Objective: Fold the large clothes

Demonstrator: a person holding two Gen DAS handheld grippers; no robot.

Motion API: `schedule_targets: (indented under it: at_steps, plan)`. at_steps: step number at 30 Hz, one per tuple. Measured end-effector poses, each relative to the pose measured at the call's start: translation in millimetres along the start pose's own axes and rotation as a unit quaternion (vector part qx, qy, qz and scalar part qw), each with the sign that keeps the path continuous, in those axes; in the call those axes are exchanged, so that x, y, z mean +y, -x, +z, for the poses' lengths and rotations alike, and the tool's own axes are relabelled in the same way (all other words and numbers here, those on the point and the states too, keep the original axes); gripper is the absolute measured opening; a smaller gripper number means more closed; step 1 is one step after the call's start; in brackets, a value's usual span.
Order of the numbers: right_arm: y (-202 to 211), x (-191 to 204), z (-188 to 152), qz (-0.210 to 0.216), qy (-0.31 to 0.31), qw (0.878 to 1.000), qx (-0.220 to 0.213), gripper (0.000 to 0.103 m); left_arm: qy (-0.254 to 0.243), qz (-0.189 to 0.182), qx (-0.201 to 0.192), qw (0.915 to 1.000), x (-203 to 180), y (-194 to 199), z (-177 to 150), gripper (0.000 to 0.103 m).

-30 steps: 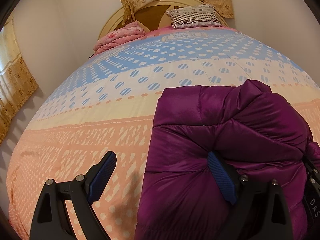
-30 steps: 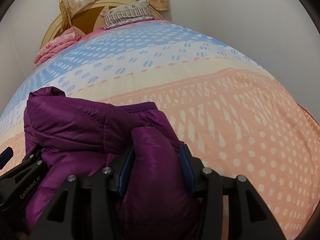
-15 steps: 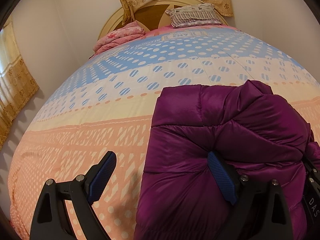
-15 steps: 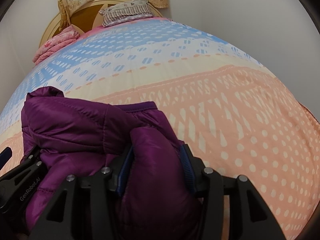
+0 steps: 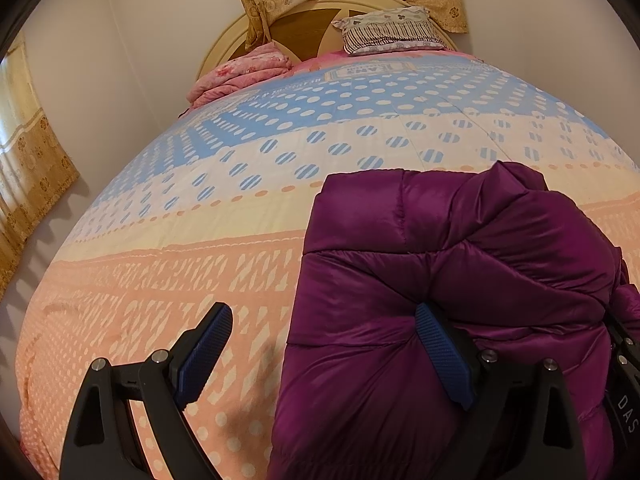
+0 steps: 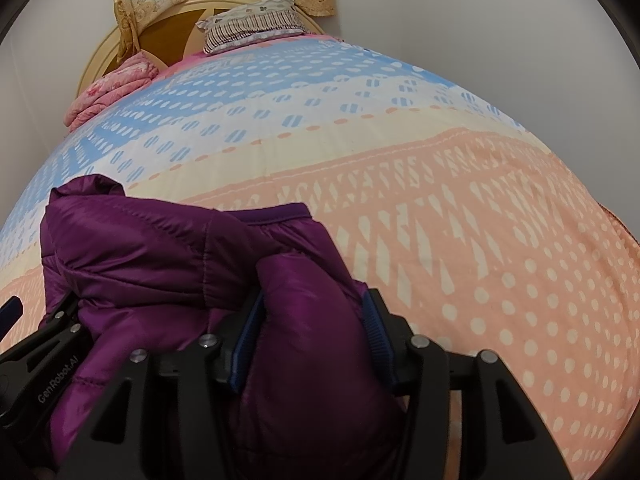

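A purple puffer jacket lies bunched and partly folded on the patterned bedspread. My left gripper is open wide. Its right finger presses into the jacket's near edge and its left finger hangs over the bedspread. In the right wrist view my right gripper is shut on a thick fold of the jacket, with purple fabric bulging between its blue pads. The left gripper's body shows at that view's lower left.
A pink folded blanket and a striped pillow lie at the bed's head by the rounded headboard. Curtains hang behind it and at the left. White walls close both sides of the bed.
Both grippers and the jacket have stayed almost still; the right view has shifted only slightly.
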State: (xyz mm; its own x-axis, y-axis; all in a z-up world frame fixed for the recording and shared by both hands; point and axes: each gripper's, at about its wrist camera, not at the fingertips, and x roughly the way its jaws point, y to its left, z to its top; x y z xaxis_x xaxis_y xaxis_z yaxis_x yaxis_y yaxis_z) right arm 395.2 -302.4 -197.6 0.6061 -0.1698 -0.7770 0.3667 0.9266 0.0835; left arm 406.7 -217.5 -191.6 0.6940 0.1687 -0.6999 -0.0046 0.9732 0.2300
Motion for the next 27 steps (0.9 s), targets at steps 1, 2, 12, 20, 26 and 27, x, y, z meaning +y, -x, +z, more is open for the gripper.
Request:
schedule_targets:
  at_steps: [1,2,12,20,26,27]
  plan:
    - [-1,-1,0,0.002,-0.003,1.0,0.0,0.054,0.002,-0.003,0.001,1.0,2,0,0,0.094]
    - [-1,-2,0,0.002,-0.006,1.0,0.001,0.057,0.004,-0.005,0.003,1.0,4,0,1,0.094]
    - [69,-21,-28,0.029,-0.015,0.998,-0.057,0.063,0.04,-0.132,-0.008,0.9904,67,67,-41,0.093]
    - [52,-24,-48,0.038,-0.007,0.999,-0.031,0.065,0.025,-0.155,-0.014,0.9875,58,60,-65,0.093]
    - [41,-26,-43,0.065,-0.013,0.998,-0.014,0.066,0.032,-0.181,-0.016,0.9829,53,55,-70,0.093]
    - [41,-28,-44,0.072,-0.016,0.997,-0.014,0.065,0.03,-0.182,-0.017,0.9826,52,55,-70,0.093]
